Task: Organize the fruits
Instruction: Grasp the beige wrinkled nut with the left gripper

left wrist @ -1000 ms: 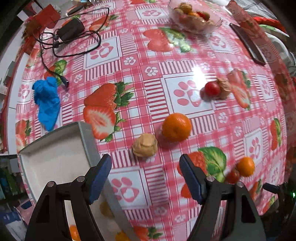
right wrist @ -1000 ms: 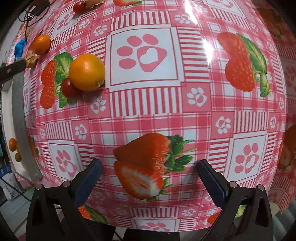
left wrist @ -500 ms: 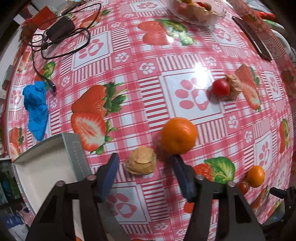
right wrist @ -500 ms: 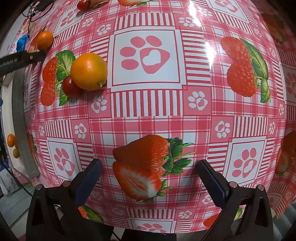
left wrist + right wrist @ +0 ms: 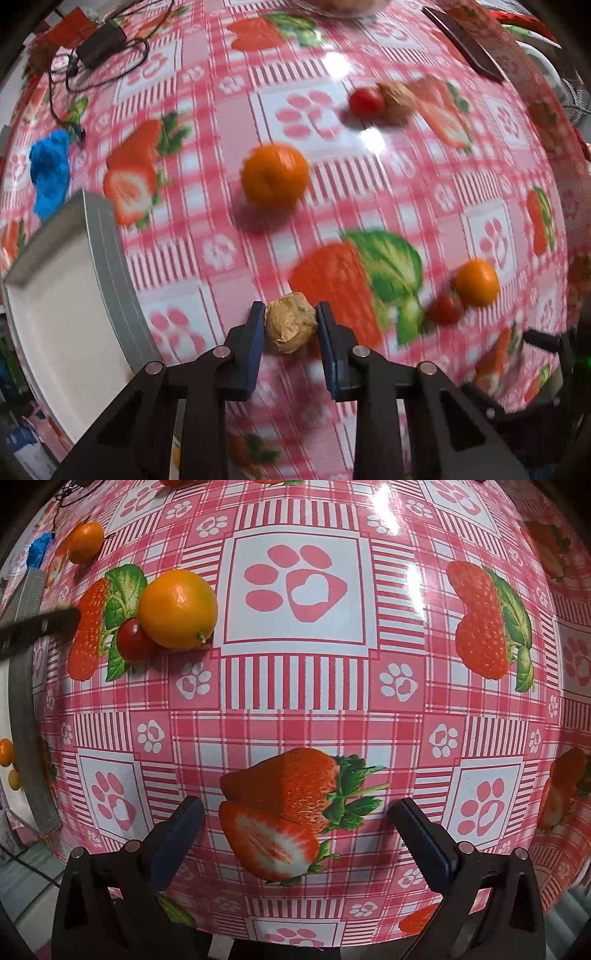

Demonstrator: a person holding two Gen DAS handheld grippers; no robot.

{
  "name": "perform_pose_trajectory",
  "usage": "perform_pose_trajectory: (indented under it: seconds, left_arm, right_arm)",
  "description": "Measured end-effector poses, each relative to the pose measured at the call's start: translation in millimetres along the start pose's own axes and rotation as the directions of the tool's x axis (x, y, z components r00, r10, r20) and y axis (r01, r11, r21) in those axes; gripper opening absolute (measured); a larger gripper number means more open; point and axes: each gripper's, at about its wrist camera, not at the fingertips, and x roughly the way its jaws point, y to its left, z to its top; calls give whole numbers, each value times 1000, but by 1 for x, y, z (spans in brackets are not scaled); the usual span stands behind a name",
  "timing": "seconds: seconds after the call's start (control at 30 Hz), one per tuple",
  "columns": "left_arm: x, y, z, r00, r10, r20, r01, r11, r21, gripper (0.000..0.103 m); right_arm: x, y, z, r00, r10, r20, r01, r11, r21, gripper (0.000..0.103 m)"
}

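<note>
No legible writing; walnut (image 5: pixel 291 322) between jaws.

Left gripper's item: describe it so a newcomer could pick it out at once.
Start at the white tray on the table's left edge; just right of it the left gripper is shut on a walnut. It is tan and wrinkled, unlike the smooth orange and tomatoes beyond.

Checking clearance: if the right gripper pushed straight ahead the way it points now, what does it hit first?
Probably just the tablecloth. The right gripper is open and empty, aimed at bare cloth. The orange and the cherry tomato touching it sit well off to the left of that line. Depth is unclear.
</note>
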Motion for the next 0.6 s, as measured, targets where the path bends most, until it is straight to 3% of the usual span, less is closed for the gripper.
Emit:
perform_pose_trajectory:
  seconds: [0.37, 0.5, 0.6]
  left_arm:
    - [6, -1, -65, 997, -60, -41, 57, 996, -61, 31]
    - [3, 4, -80, 996, -77, -38, 74, 995, -69, 31]
    - [-7, 3, -85, 996, -87, -26, 85, 994, -63, 31]
  right_arm:
    - [2, 3, -9, 999, -13, 47, 13, 1000, -4, 103]
    - [1, 5, -17, 996, -14, 85, 15, 1000, -7, 103]
    - [2, 6, -18, 998, -14, 66, 15, 1000, -13, 103]
